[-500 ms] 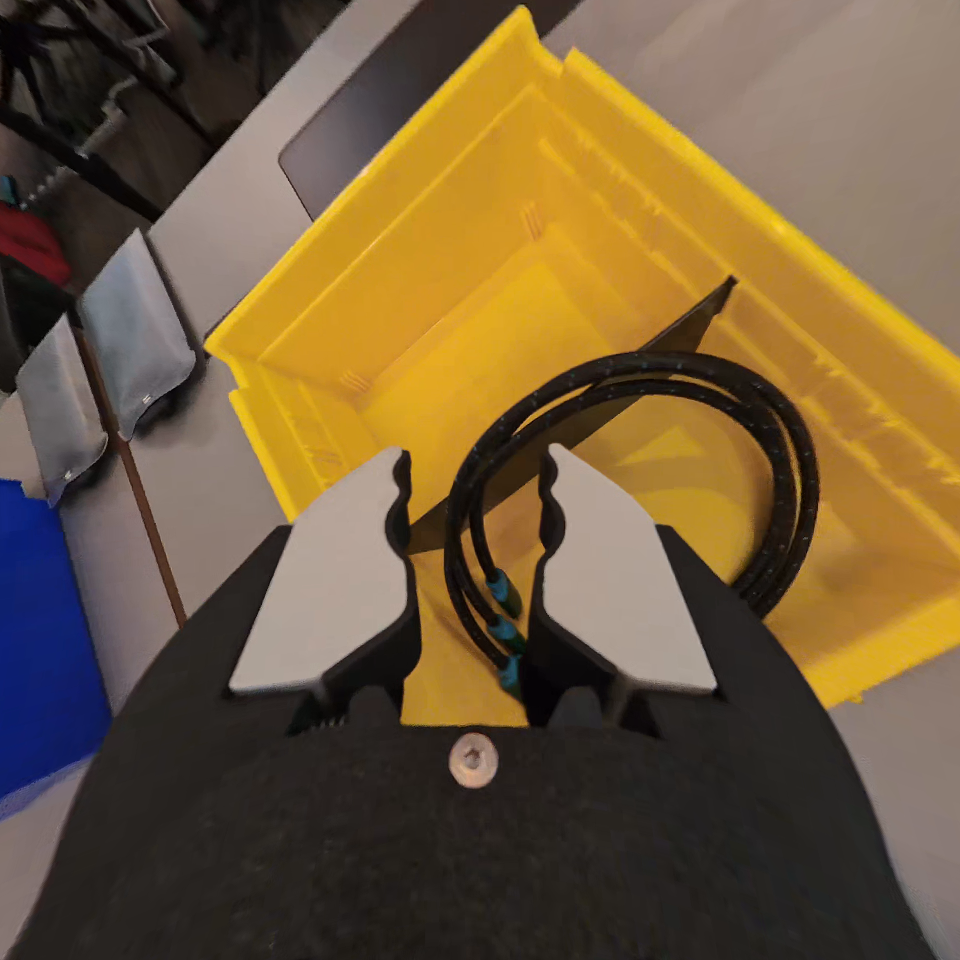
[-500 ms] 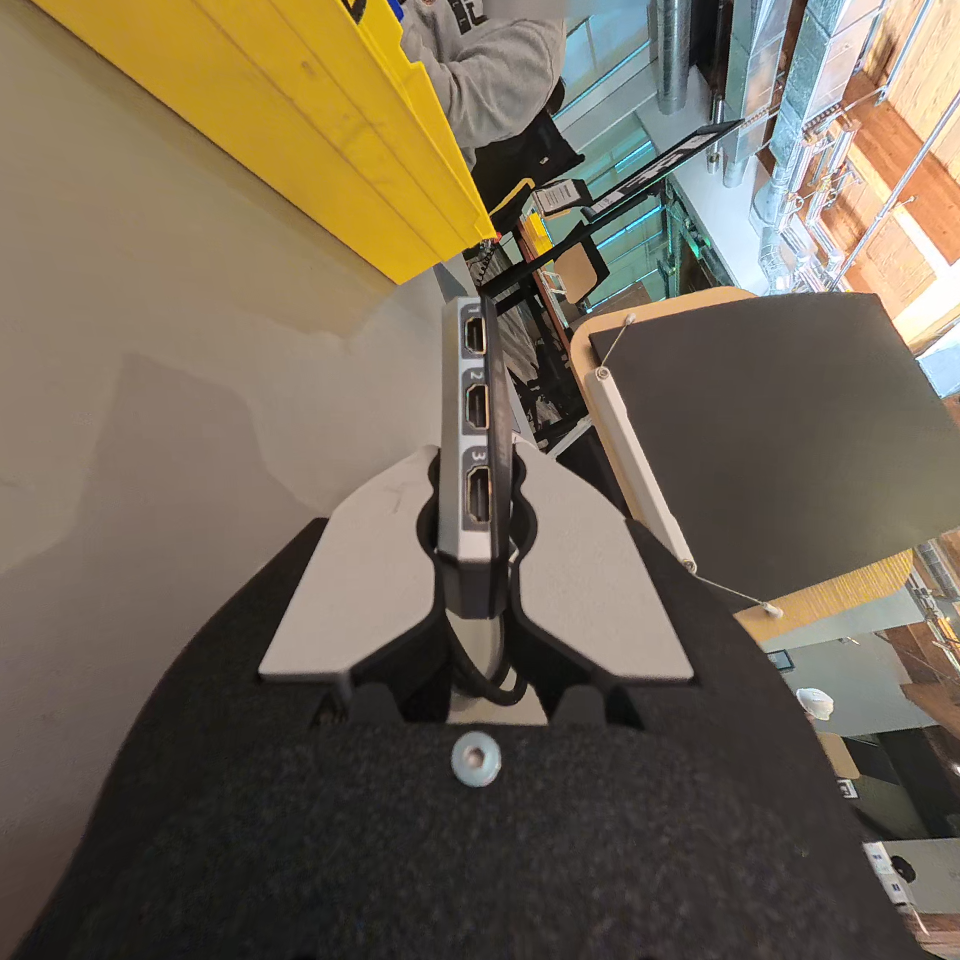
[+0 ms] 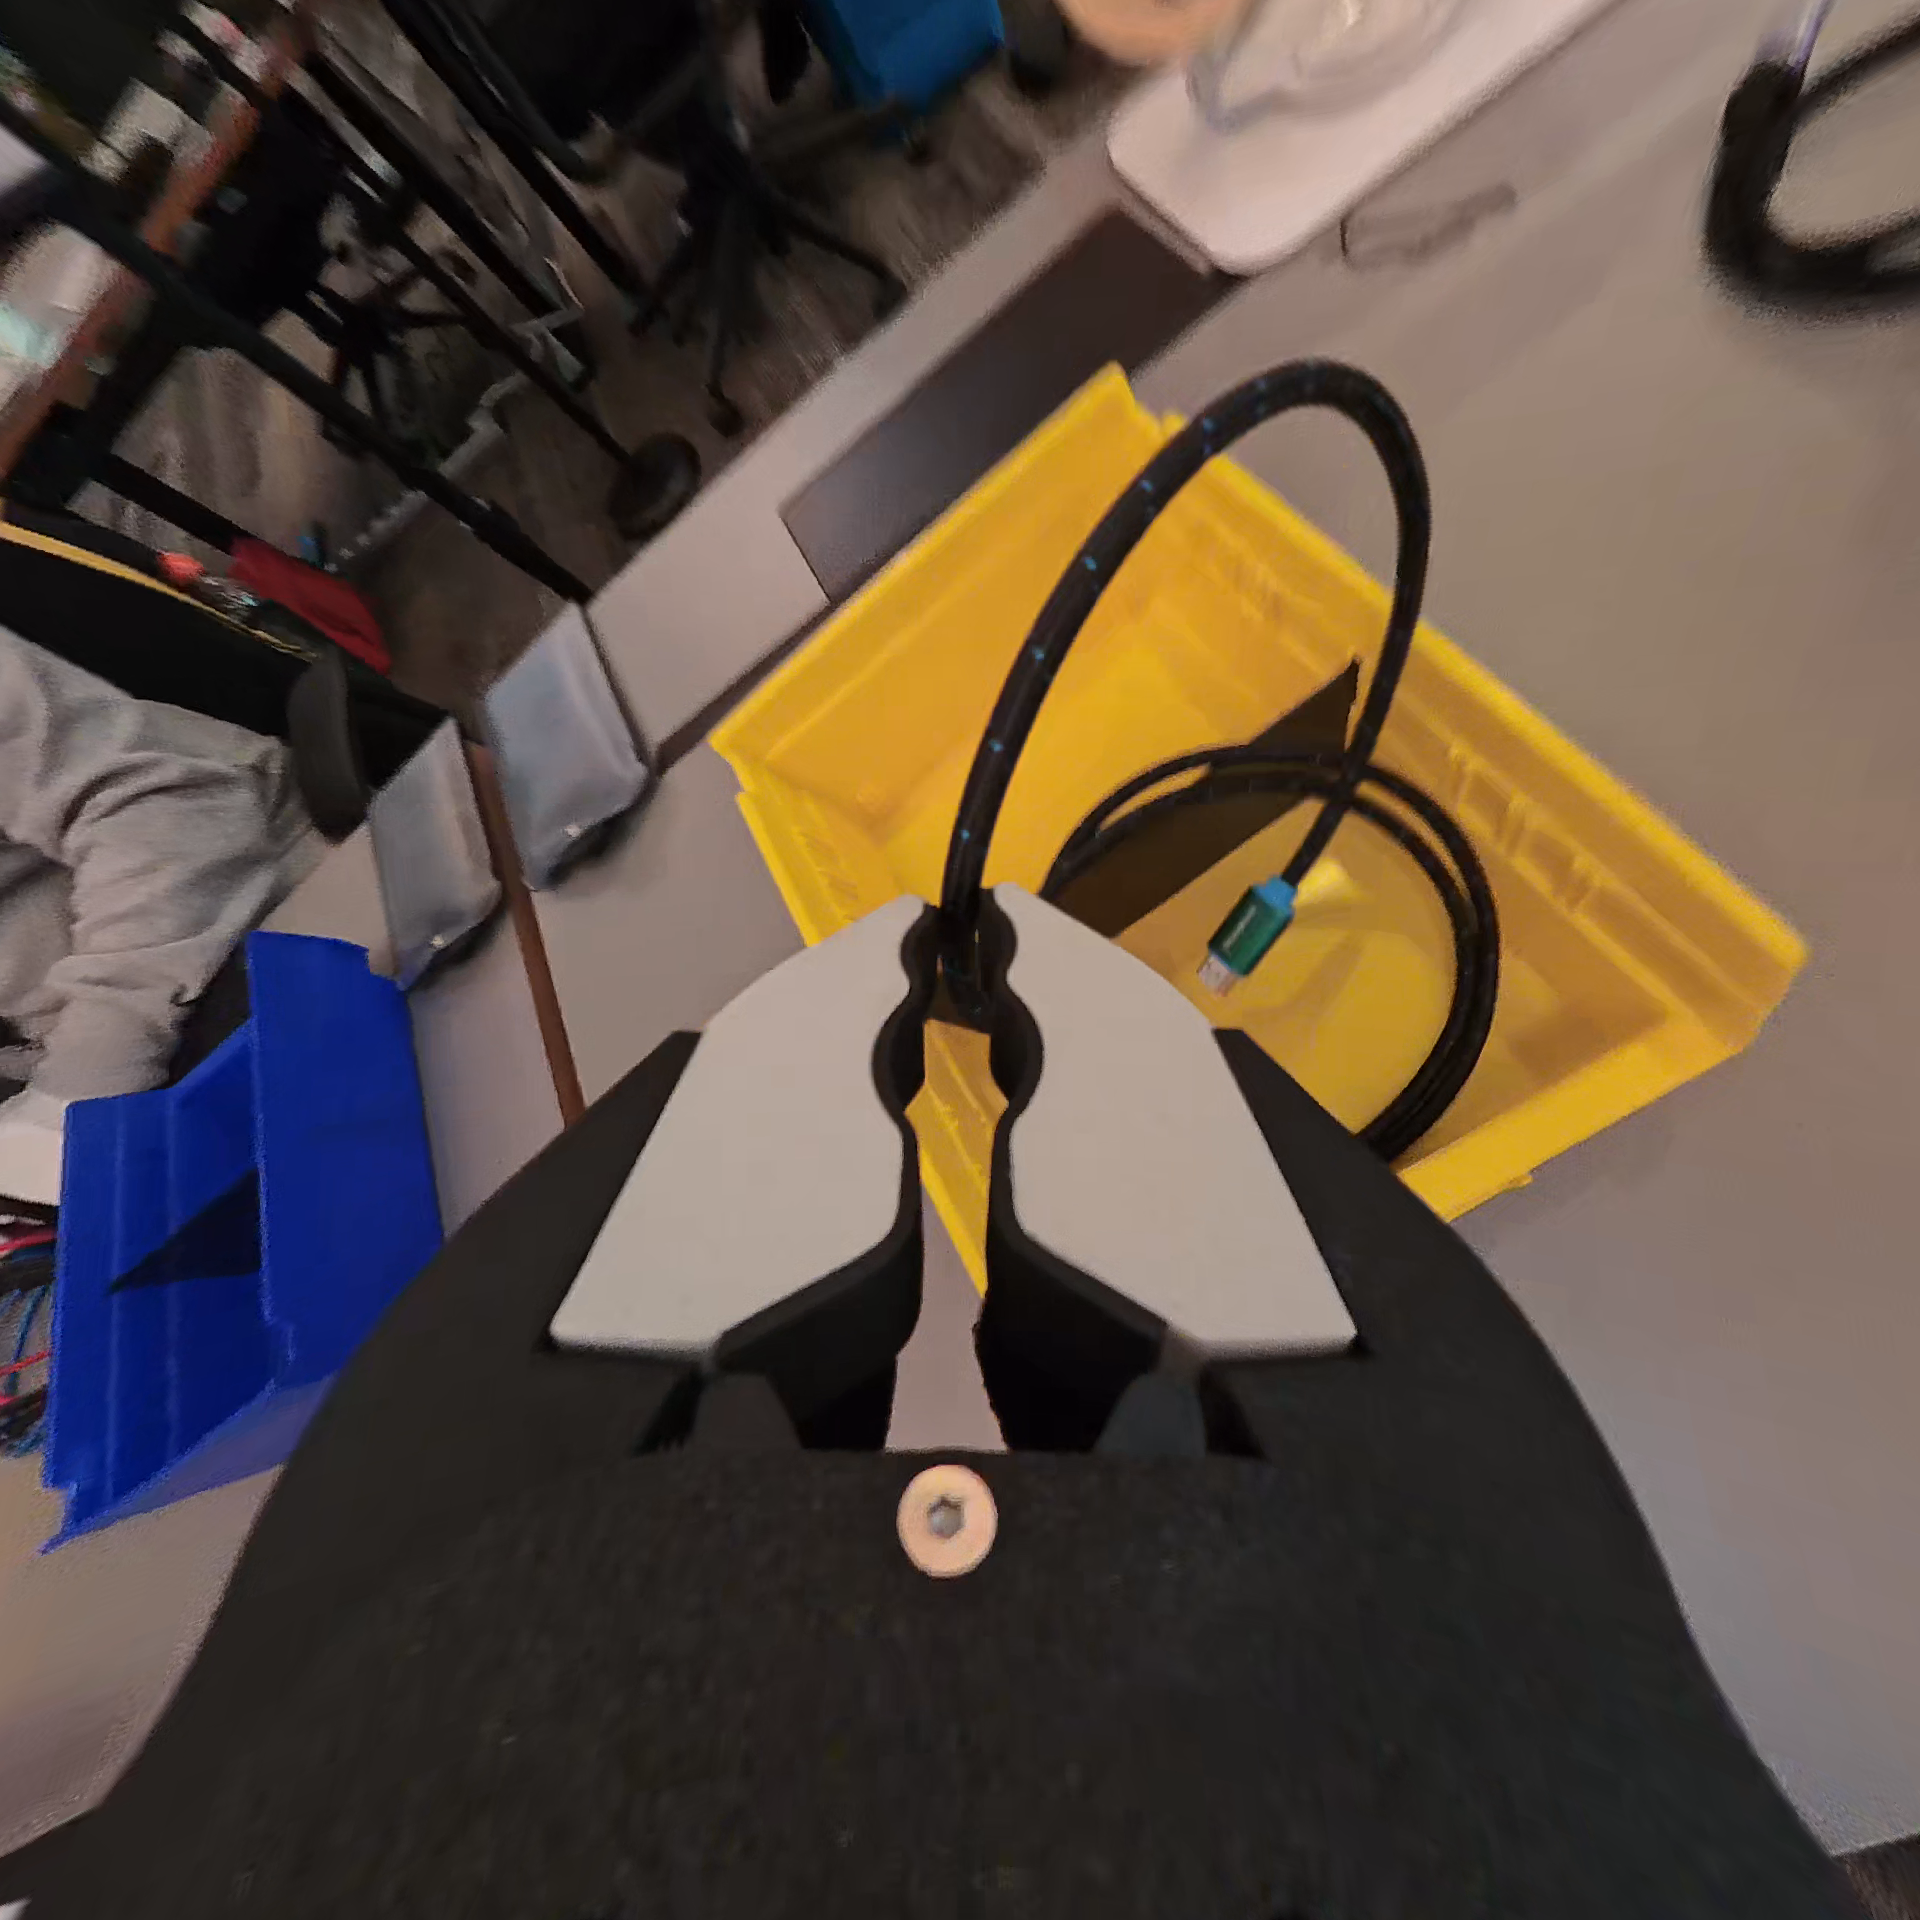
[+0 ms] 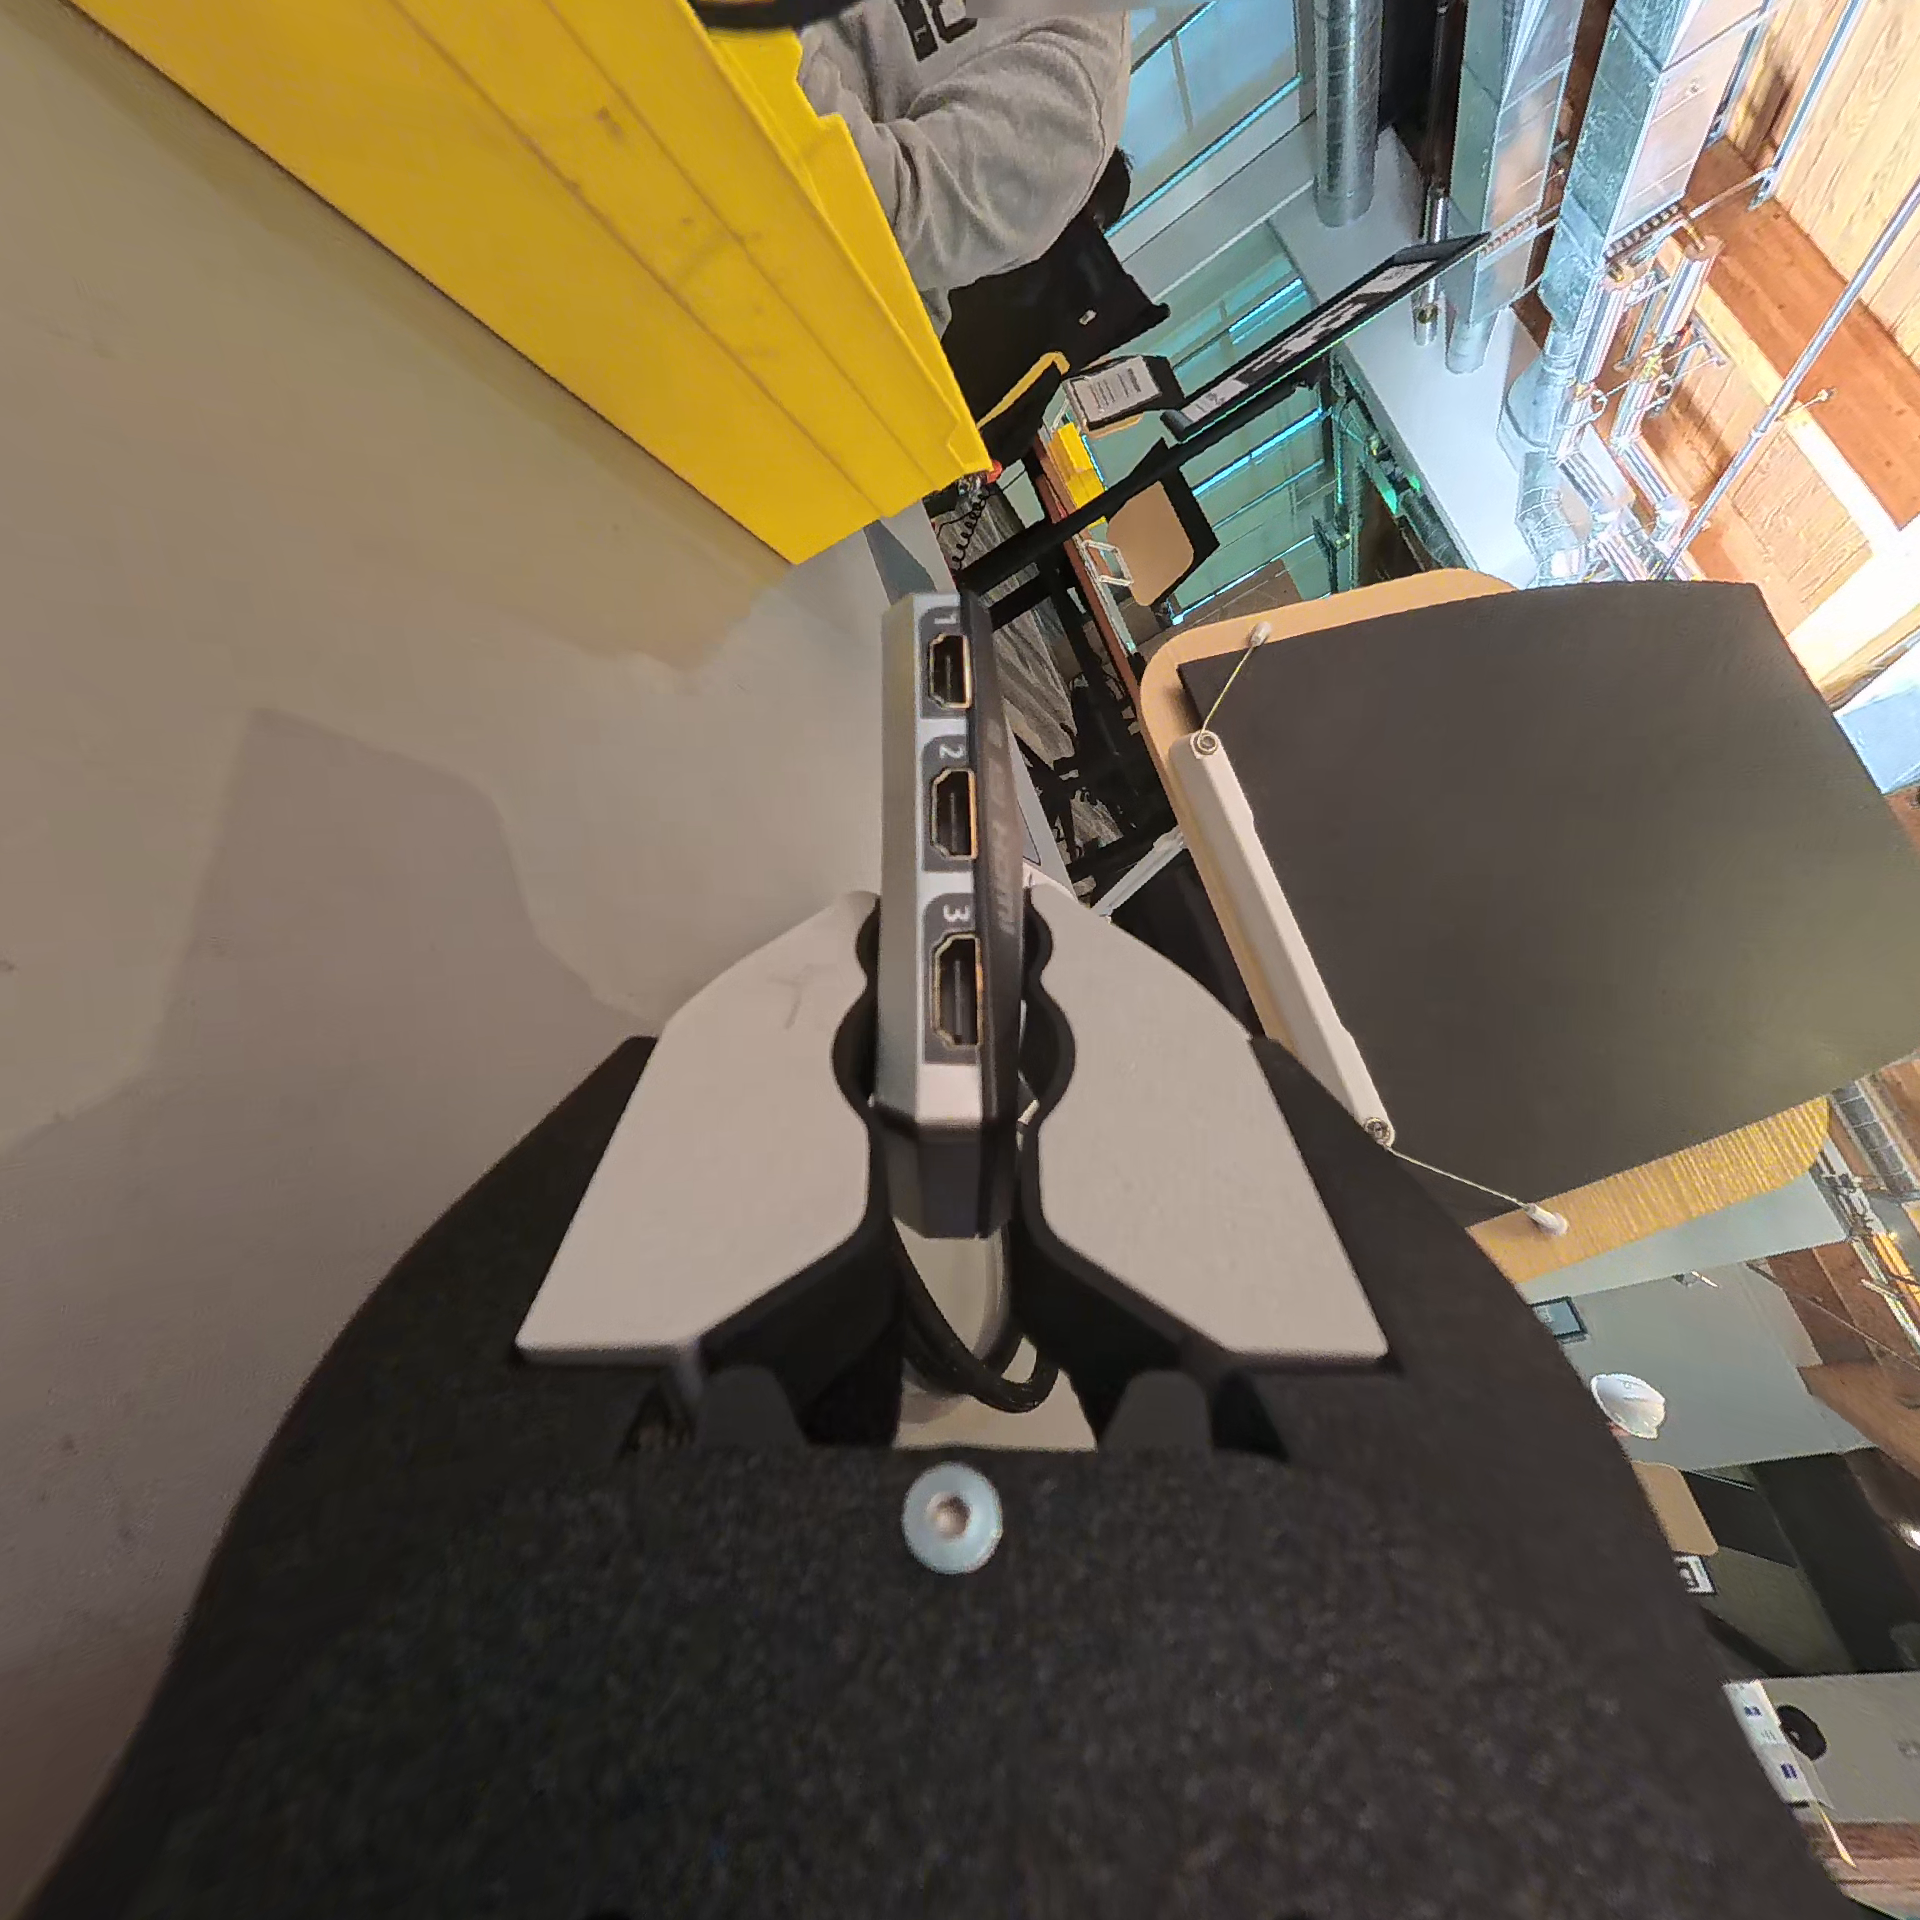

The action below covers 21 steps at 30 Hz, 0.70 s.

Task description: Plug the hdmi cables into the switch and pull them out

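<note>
Cable (image 3: 1081, 582) above bin rim (image 3: 1621, 800)

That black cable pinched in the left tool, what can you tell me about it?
The HDMI cable is black and braided, flecked with blue. The left gripper, shut, pinches it near its fingertips. From there it arches up and over, then hangs down to a green metallic plug with a silvery tip, dangling free above the yellow bin. More black cable lies coiled inside the bin; whether it is the same one, I cannot tell.

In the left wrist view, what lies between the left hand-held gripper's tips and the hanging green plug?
Only the braided cable itself, arching from the left hand-held gripper to the green plug above the yellow bin.
</note>
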Tool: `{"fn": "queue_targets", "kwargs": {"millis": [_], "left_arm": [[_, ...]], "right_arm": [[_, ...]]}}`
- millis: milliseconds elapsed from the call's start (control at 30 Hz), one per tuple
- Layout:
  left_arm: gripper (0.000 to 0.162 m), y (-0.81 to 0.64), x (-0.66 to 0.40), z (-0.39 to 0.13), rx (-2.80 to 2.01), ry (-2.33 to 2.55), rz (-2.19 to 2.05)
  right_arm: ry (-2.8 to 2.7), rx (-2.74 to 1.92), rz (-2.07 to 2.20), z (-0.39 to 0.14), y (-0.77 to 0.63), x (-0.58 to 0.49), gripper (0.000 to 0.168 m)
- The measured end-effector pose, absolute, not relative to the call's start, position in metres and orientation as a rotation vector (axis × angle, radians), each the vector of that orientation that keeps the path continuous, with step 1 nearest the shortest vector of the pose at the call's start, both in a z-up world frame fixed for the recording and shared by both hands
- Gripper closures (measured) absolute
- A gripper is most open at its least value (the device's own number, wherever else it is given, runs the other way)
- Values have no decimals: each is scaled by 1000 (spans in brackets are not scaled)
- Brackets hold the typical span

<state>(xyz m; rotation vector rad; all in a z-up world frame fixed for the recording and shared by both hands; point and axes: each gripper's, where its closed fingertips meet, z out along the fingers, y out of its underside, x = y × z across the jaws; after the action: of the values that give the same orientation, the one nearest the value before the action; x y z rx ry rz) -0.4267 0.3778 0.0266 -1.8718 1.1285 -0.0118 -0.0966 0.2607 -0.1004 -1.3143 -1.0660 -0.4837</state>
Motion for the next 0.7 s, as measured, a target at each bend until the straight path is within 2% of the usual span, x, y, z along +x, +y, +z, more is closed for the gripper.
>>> {"fn": "queue_targets", "kwargs": {"millis": [133,233,367,567,700], "left_arm": [[156,337,-420,77,-1859,888,-249],[156,292,-407,78,-1885,689,-498],[156,247,-386,19,-2003,328,-856],[155,196,-368,-95,-2137,-127,-1032],[155,175,-360,-114,-2140,-212,-1037]], "right_arm": [[-1050,-1313,-479,-98,261,-95,146],[-1036,-1317,-470,-97,261,-93,146],[-1023,-1322,-450,-96,262,-92,146],[-1031,-1317,-457,-96,261,-93,146],[-1029,-1316,-452,-96,261,-92,146]]}}
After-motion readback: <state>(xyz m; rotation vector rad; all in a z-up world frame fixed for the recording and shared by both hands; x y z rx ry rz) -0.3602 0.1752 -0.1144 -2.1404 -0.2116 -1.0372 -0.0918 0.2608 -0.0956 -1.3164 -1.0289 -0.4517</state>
